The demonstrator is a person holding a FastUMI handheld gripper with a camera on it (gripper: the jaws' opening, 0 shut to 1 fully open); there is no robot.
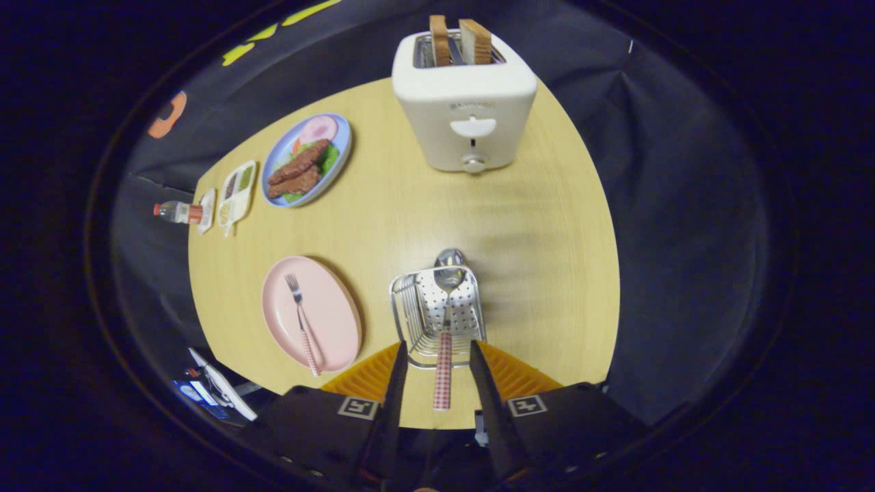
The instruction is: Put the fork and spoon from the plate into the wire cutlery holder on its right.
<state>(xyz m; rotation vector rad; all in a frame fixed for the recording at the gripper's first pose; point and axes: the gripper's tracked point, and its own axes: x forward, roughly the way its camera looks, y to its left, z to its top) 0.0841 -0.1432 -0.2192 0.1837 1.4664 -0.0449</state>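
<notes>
On the round pale wooden table [547,287] the job looks about half done. Farthest off stands a cream two-slot toaster [465,102] with two slices of bread poking up, and off to one side a blue plate of meat and salad [307,160].

Nearer in, the oval pink plate [335,321] holds only the steel fork with a red-checked handle [301,321], lying lengthwise and untouched. Beside it sits the silver wire cutlery holder [437,314], just ahead of the fingers.

The steel spoon with the matching red-checked handle [443,362] hangs over that holder, bowl out past its far rim, handle running back between the fingers. The gripper [437,372] has its fingers spread, with clear gaps either side of the handle, so I can't tell what supports the spoon; it seems either just let go or resting across the basket.

Left to do, I'd say: settle the spoon inside, then fetch the fork.
</notes>
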